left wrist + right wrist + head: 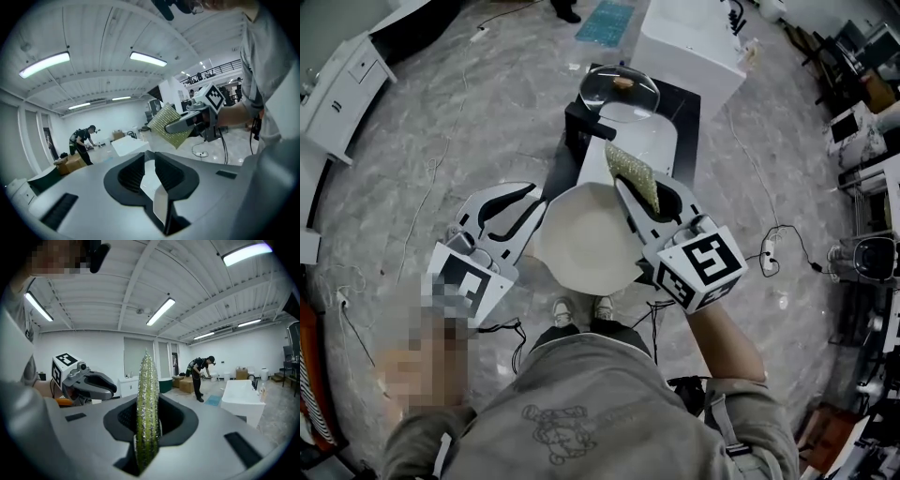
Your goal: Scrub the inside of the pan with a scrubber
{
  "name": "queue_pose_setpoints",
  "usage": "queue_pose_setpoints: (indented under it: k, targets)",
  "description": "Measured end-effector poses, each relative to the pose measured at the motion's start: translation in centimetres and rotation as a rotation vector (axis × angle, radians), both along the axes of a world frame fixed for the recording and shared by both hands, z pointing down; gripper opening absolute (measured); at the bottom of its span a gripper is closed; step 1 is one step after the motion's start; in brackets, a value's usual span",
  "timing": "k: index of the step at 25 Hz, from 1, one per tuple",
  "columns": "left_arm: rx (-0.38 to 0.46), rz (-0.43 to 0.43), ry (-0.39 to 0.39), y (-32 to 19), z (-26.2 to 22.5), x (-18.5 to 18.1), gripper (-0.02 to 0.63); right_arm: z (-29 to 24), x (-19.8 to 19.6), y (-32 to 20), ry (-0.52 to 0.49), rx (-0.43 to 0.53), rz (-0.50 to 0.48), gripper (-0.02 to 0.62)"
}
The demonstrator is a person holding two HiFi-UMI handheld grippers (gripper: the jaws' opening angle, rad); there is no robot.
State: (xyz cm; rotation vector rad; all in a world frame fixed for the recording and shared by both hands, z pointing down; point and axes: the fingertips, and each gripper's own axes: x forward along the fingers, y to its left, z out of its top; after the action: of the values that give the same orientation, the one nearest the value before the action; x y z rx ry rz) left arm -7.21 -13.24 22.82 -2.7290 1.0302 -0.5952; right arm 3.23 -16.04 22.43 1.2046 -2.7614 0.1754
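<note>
**A:** ok so where's the pan (591,239) vs the jaws in this one?

**B:** it's off the bench (686,111), up in the air between the two tools. The left gripper (149,159) has its jaws clenched on a thin white edge of it. You can see that edge running straight down the slot between the pads. In the head view its round pale face is turned up towards the camera.

**A:** and the scrubber (634,172)?

**B:** the right gripper (148,404) is clamped on it. It's edge-on and upright in that gripper's own view, with the green-gold part sticking out past the jaw tips. From above it hangs over the pan's far right rim. Touching or just above, can't tell. The right jaws lie along the pan's right side, the left ones at its left.
</note>
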Motion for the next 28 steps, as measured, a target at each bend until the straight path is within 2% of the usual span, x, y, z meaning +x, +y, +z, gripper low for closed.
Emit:
queue_pose_setpoints:
  k: [5,8,16,20,23,28]
  targets:
    - [0.135,-0.102,0.012,-0.4,-3.8,-0.2,0.057,-4.8,1.0,1.6,-0.036,0.132,0.037,0.074]
    - [0.174,-0.133,0.061,-0.1,-5.2,0.0,0.041,-7.0,1.7,2.8,-0.043,0.203,0.071,0.074]
    - [0.268,-0.174,0.119,1.4,-7.7,0.6,0.031,-9.0,3.3,5.0,-0.084,0.279,0.124,0.074]
    - [0.283,-0.174,0.15,2.1,-7.5,1.2,0.029,-8.3,3.7,5.9,-0.072,0.289,0.132,0.074]
    - [0.28,-0.176,0.144,2.5,-6.5,1.8,0.029,-7.4,3.9,6.3,-0.072,0.274,0.139,0.074]
    - [0.224,-0.162,0.154,3.3,-4.2,3.3,0.029,-5.2,4.3,6.6,-0.061,0.226,0.145,0.074]
